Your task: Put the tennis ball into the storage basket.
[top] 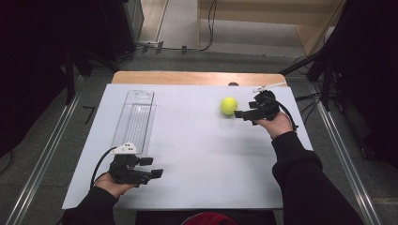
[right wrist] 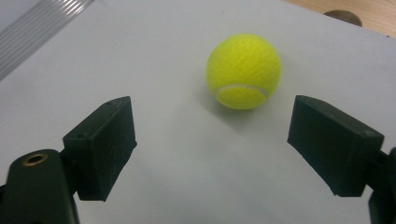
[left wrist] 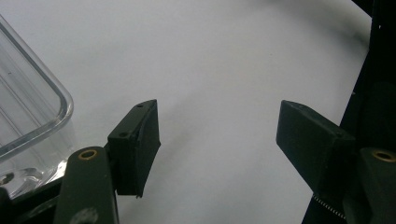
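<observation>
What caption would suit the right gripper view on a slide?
Open right gripper lined up just short of a yellow tennis ball resting on the white table.

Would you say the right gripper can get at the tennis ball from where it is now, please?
Probably yes. The right gripper has its jaws wide open and aimed at the tennis ball, which sits just ahead on the bare white board with nothing between them.

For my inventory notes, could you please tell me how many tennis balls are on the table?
1. The tennis ball lies on the white sheet toward the far right, just ahead of the open right gripper; nothing visible could hide another.
</observation>
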Demonstrator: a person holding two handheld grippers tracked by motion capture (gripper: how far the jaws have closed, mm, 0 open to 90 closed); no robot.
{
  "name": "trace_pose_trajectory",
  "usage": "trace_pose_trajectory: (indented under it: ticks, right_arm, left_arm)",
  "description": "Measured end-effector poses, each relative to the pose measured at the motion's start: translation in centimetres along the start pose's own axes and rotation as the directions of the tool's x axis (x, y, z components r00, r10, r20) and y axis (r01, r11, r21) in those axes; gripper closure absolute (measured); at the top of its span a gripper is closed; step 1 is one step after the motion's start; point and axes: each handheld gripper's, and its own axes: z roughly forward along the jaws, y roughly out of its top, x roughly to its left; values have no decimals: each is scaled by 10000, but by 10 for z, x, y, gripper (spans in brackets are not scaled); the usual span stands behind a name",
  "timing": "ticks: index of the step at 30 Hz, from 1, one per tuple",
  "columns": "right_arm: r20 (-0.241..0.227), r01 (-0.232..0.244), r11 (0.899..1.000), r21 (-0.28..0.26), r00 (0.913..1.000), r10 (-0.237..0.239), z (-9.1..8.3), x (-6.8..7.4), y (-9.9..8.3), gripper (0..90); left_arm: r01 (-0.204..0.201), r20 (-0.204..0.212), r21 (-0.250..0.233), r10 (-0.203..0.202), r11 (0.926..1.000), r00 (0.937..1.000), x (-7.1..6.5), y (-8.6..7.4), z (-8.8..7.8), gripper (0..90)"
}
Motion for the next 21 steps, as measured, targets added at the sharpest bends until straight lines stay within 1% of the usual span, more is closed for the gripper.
trace_pose_trajectory:
  ticks: [5,8,15,17,21]
  right_arm:
    - [145,-12,10000,-28,9999,13,7,-3,8,131]
    - [130,6,10000,-62,9999,-5,10,-5,11,131]
    - [257,-9,10000,-48,9997,11,17,-9,20,131]
    - [220,-4,10000,-49,9998,5,18,-10,21,131]
    - [298,-80,10000,-43,9995,81,25,-17,25,131]
  left_arm:
    - [29,17,-115,-29,9999,10000,0,-1,-1,309]
    - [44,26,-27,-44,10000,10000,-1,-2,-2,309]
    - [116,7,-63,-116,9999,9999,-1,-4,-4,309]
    - [146,8,-50,-146,9999,9999,-1,-5,-4,309]
    - [139,35,-25,-139,9999,9999,-1,-5,-4,309]
